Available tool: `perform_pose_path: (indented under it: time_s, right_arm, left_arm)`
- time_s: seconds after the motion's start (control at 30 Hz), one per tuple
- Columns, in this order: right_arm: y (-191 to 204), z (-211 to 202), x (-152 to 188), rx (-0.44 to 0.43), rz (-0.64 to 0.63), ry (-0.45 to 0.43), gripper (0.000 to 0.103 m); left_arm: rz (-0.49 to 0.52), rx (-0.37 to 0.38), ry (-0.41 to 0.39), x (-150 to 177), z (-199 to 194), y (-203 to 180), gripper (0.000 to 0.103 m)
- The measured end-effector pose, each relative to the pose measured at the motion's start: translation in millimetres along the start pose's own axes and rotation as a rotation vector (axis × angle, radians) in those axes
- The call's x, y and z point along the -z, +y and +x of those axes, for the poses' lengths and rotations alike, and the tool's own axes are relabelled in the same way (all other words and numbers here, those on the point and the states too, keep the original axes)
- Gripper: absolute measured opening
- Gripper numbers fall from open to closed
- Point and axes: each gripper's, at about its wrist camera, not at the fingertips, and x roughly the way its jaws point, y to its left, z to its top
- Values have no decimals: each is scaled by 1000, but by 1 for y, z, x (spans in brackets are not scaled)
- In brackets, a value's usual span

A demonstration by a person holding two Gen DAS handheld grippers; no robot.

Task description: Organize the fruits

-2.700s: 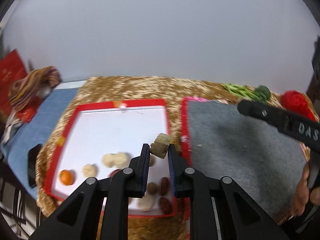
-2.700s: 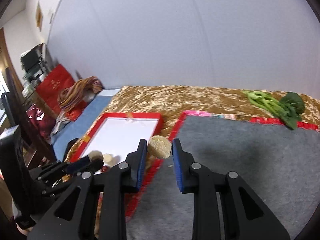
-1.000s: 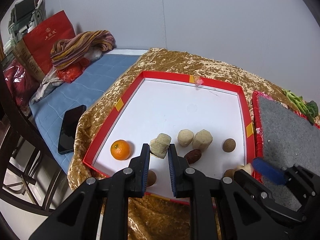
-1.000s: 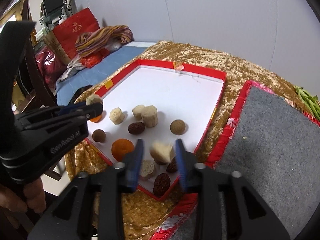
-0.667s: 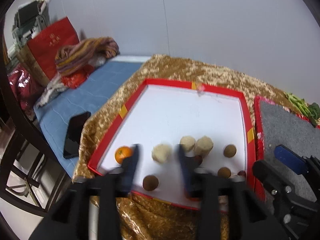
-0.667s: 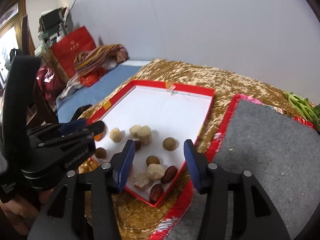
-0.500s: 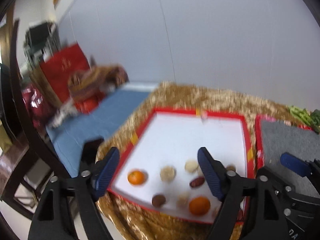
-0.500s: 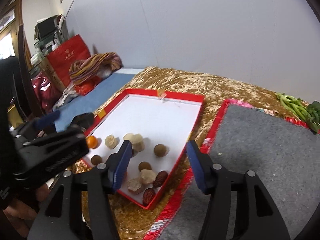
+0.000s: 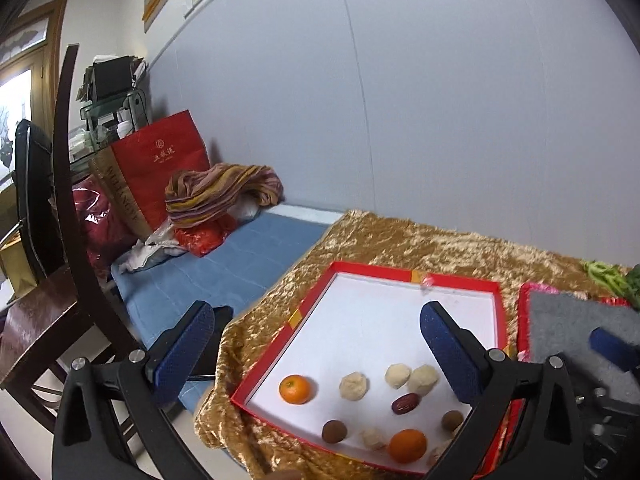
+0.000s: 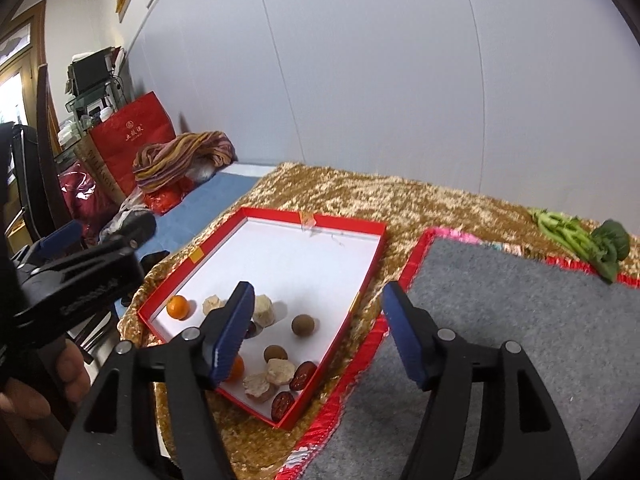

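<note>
- Left wrist view: the left tool (image 9: 316,344) is seen spread wide, empty; fruits (image 9: 295,389) (oranges, dates, pale pieces) are gathered in the red tray (image 9: 456,281).
- Right wrist view: the right tool (image 10: 318,330) is likewise released; any next piece should be approached squarely.

Plain pale grey wall (image 9: 440,100) behind, seamed in panels. Gold crushed-velvet cloth (image 10: 360,196) over the counter, grey felt mat (image 10: 520,320) on the right part. Blue quilted bedding (image 9: 224,264) alongside, with a striped bundle of cloth (image 9: 224,192) and a red paper bag (image 9: 160,172). Dark wooden chair (image 9: 68,200) at left; cluttered metal rack (image 9: 112,96) in the corner. Daylight from a wood-framed door (image 9: 24,80) far left.
</note>
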Motion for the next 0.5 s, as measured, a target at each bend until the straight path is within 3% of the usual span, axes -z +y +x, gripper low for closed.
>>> perform_pose_path:
  time_s: [0.3,0.5]
  right_arm:
    - [9,-8,-1,-4,-58,-25,73]
    - [8,-8,-1,-9,-58,-17,74]
  left_arm:
    - [-20,24,16,1,-3,3,103]
    - [-51,-15,-13,-1,-7,7,103]
